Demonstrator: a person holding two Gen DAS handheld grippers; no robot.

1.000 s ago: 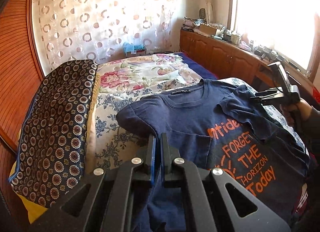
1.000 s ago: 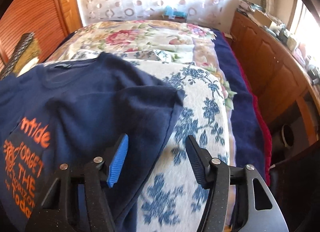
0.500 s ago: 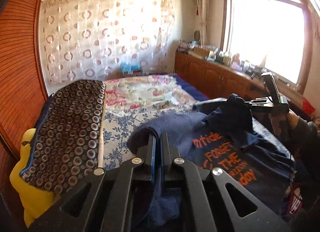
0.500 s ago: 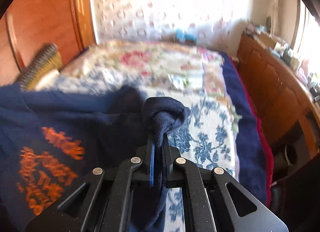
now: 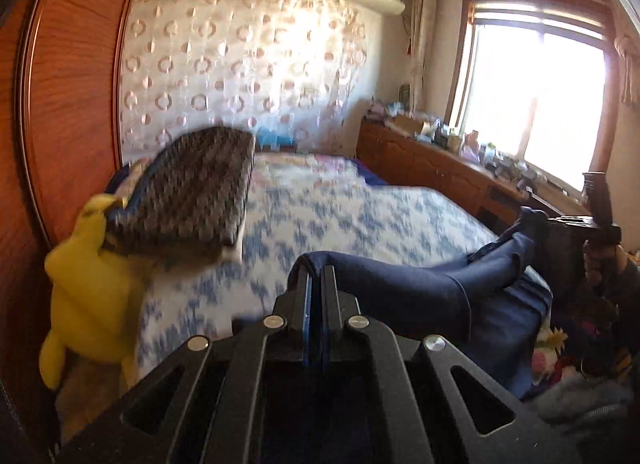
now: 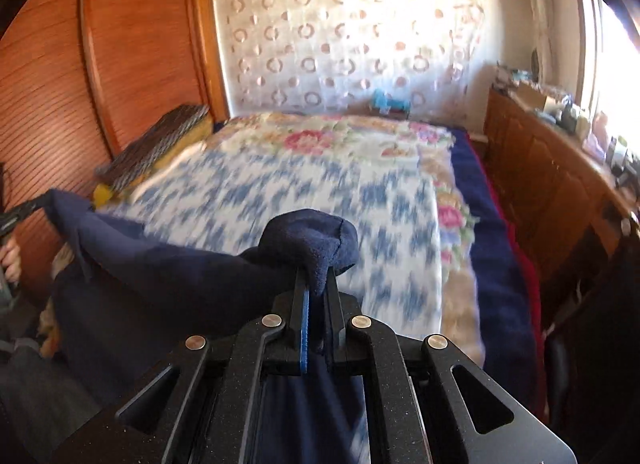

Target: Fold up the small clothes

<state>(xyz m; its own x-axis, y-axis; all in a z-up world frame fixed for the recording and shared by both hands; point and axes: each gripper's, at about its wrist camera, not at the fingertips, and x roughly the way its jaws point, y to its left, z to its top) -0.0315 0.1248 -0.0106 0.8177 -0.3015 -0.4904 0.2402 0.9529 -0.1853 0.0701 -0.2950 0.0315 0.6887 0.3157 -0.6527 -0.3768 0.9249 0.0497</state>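
We are pinching a bunched fold of the navy T-shirt (image 6: 308, 248) in our right gripper (image 6: 316, 304), its jaws having just been closing onto that cloth, and they are now pressed together on it. Our left gripper (image 5: 316, 300) is clamping another part of the same navy T-shirt (image 5: 400, 284), jaws tight on the fabric. The garment is spanning between the two tools, its upper edge stretched taut and the rest hanging down below it, just in front of us. Beyond it, ahead of both grippers, the blue-flowered bedspread (image 6: 320, 183) is lying bare. Off to the left of our left gripper a patterned cushion (image 5: 192, 191) is sitting above a yellow plush toy (image 5: 88, 284).

We are judging the folding as barely begun: the shirt is lifted and held, with no crease set, so laying it flat and folding are both still ahead.

We are reading no writing anywhere in these views.
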